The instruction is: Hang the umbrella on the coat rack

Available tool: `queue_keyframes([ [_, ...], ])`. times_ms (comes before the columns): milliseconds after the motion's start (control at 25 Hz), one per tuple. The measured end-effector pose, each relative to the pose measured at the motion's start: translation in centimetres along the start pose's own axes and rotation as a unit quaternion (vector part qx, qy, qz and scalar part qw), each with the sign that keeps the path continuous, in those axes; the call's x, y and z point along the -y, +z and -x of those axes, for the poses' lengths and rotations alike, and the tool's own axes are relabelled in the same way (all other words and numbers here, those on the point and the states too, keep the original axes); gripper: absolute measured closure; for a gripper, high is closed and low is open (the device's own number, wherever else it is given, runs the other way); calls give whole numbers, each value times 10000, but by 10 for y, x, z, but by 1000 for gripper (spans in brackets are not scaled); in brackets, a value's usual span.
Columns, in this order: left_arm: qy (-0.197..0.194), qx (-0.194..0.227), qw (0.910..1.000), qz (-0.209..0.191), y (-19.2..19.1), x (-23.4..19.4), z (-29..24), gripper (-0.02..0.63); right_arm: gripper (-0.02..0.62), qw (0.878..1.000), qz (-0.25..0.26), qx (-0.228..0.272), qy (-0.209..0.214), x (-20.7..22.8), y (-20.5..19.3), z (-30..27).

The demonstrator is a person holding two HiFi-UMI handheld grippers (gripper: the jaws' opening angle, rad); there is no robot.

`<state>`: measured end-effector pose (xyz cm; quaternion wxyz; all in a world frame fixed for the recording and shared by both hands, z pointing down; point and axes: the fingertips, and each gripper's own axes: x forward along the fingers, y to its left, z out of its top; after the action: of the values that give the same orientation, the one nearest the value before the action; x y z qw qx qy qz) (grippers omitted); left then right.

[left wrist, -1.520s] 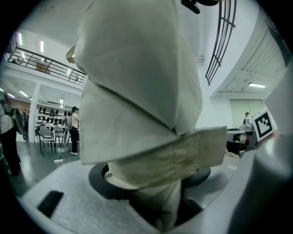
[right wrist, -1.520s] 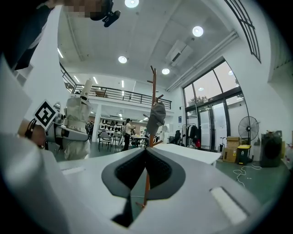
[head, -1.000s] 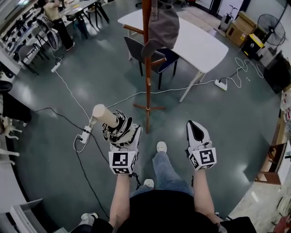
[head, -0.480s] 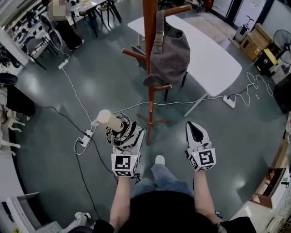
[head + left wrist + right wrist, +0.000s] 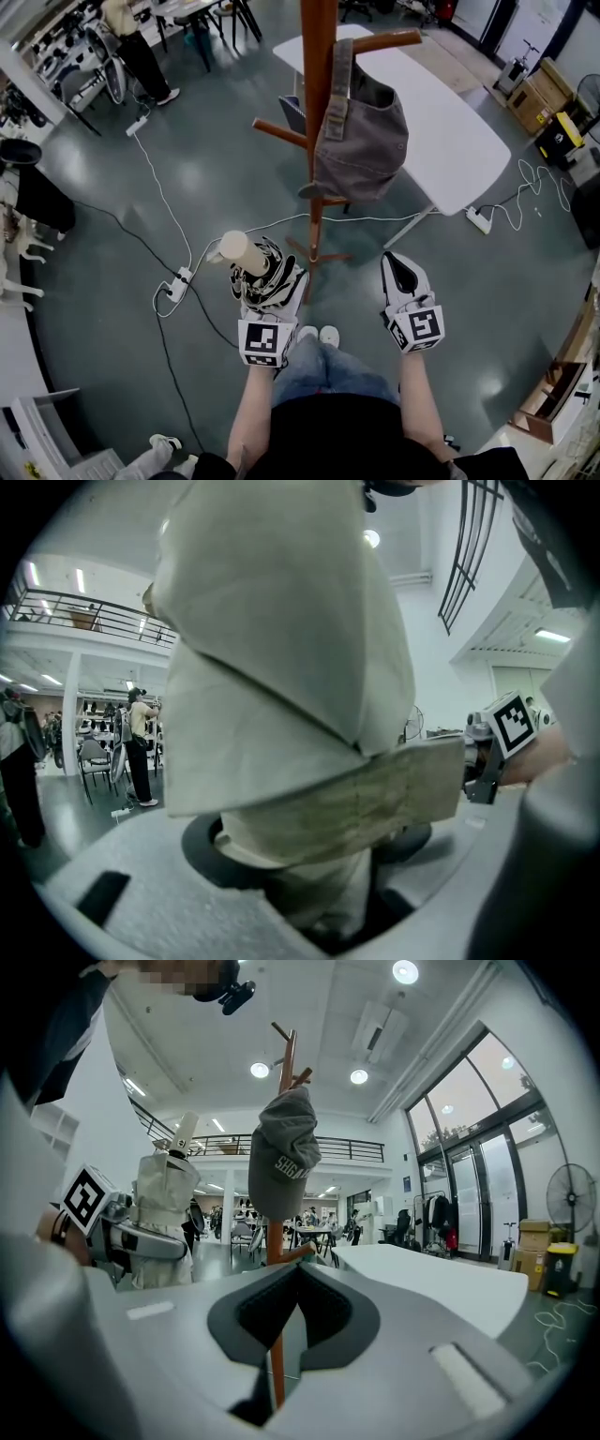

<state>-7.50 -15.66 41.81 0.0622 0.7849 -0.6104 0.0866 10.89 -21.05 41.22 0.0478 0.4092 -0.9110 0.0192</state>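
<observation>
The left gripper clamps the folded umbrella upright, pale end on top, near the wooden coat rack but not touching it. A grey bag hangs from a rack peg. The right gripper is alongside, jaws drawn together on nothing. The rack stands by the white table's near edge.

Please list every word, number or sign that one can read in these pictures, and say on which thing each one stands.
"SH": white print on the grey bag that hangs on the coat rack; the letters after these two are too blurred to read.
The umbrella shows no words.
Nothing else in the pictures can be read.
</observation>
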Motion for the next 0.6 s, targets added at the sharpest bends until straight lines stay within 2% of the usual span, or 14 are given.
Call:
queue_keyframes([
  [280, -143, -167, 9998, 28, -19, 1, -11, 313, 583, 9998, -52, -159, 76, -5, -16, -10],
  [600, -488, -430, 9979, 73, -83, 16, -24, 313, 583, 9995, -70, -265, 142, -14, -59, -20],
])
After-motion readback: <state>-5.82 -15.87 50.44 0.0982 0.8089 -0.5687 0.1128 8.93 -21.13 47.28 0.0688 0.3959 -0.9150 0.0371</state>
